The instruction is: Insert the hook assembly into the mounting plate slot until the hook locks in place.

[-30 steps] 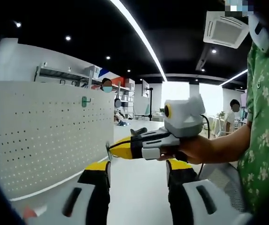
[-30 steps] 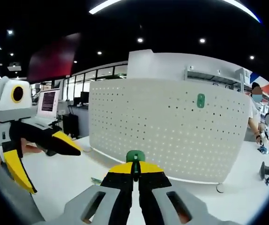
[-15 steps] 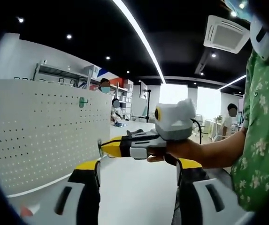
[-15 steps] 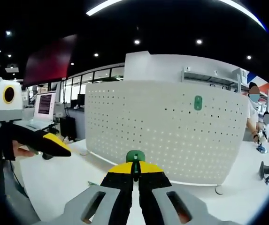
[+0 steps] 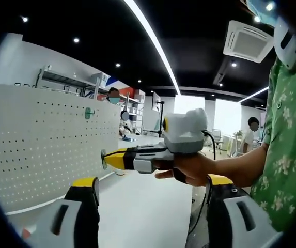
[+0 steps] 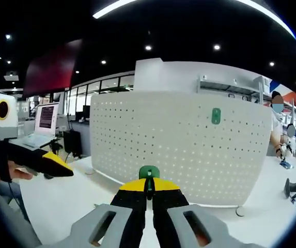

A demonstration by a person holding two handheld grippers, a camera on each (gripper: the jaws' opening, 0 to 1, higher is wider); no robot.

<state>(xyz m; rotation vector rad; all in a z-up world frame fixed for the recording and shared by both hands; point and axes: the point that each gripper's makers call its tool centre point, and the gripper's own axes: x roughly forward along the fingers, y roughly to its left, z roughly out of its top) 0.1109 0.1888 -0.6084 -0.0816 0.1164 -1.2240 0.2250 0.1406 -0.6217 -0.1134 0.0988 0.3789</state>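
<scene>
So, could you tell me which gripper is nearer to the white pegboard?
Right. The right gripper, shut on a green hook, points at the pegboard with its tip close. The left gripper sits further back, open.

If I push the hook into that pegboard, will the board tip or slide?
It might shift. The pegboard stands free on the table, and a small foot shows at its base, so it probably isn't fixed. It looks thin and tall, so a push high up could tip it. The right gripper pinches the green hook firmly.
</scene>
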